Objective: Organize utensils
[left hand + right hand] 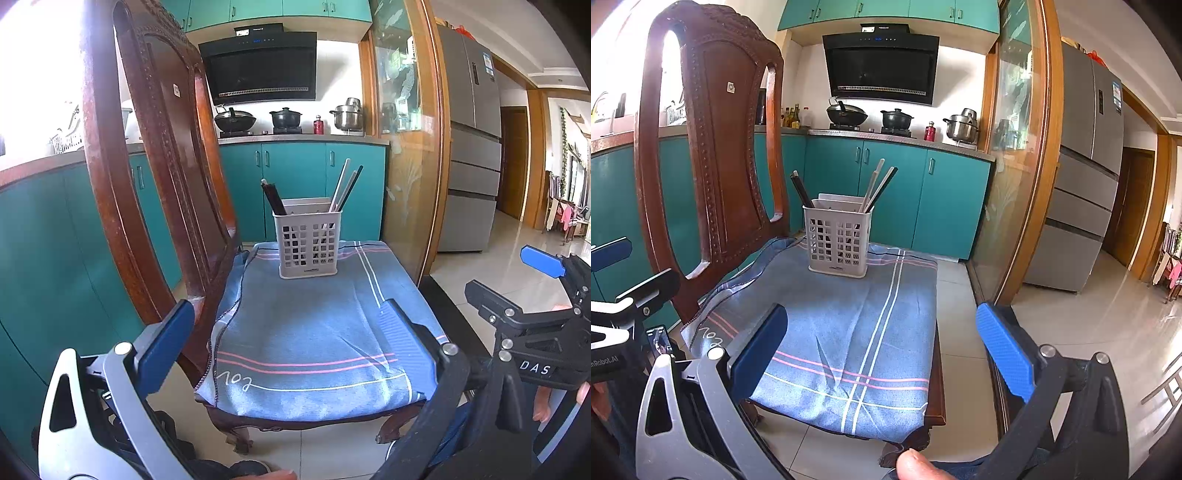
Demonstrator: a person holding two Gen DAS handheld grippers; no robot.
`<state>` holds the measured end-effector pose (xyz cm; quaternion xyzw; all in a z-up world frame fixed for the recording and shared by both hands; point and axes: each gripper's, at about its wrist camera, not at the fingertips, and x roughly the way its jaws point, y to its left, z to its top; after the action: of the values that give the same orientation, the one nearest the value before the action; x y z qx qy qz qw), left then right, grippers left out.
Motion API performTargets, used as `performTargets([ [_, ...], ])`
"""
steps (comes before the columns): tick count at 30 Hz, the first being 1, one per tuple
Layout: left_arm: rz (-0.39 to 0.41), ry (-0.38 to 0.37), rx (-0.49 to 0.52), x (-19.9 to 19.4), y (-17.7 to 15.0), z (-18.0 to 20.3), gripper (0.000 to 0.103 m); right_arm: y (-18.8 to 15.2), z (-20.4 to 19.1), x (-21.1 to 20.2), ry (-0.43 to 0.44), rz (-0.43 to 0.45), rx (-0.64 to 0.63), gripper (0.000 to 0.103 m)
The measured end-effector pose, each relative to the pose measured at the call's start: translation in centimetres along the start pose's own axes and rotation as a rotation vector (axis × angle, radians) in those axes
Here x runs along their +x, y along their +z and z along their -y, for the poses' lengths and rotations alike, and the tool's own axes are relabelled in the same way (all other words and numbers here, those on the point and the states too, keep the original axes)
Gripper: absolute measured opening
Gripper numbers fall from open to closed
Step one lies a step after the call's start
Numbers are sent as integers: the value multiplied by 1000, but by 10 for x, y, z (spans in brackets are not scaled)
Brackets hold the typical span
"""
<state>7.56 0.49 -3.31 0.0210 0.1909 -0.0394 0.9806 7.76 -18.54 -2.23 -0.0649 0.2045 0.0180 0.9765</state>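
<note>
I hold both claws in front of a dark carved wooden chair [155,177] whose seat is covered by a blue cloth with pink and white stripes [314,332]. My left gripper [280,332] has its two blue-padded fingers spread wide apart with nothing between them, hanging over the near part of the cloth. My right gripper [882,347] is likewise spread wide and empty, its left finger over the cloth and its right finger out past the seat's edge, above the pale tiled floor [1071,332].

The light grey perforated plastic utensil basket [309,243] stands upright on the far part of the cloth, well apart from both claws. In it, dark chopsticks [271,197] lean out to the left, while pale and dark chopsticks [345,184] lean out to the right; which inner compartment each sits in I cannot tell. The cloth in front of the basket lies bare.

Behind the chair run teal kitchen cabinets [897,192] with a black range hood [882,66] above a wok and pots on the counter. A grey refrigerator [1086,166] stands to the right.
</note>
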Motion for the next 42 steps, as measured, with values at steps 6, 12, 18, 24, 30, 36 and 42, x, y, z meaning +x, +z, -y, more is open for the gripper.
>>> performTargets([
  [6, -2, 1, 2, 0, 0, 0, 99, 0, 0, 0, 0, 0, 0, 100],
  [12, -9, -4, 12, 3, 0, 0, 99, 0, 1, 0, 2, 0, 1, 100],
  [18, -11, -4, 15, 3, 1, 2, 99, -1, 0, 1, 1, -3, -2, 100],
  [24, -17, -12, 8, 5, 0, 3, 99, -2, 0, 2, 1, -4, -1, 100],
  [30, -26, -12, 6, 8, -2, 3, 99, -5, 0, 5, 1, -8, 1, 100],
  [36, -19, -7, 21, 9, -3, 5, 99, -8, 1, 6, 2, -15, 3, 100],
  [42, -32, -8, 25, 13, -5, 7, 99, -10, 1, 9, 2, -21, 8, 100],
])
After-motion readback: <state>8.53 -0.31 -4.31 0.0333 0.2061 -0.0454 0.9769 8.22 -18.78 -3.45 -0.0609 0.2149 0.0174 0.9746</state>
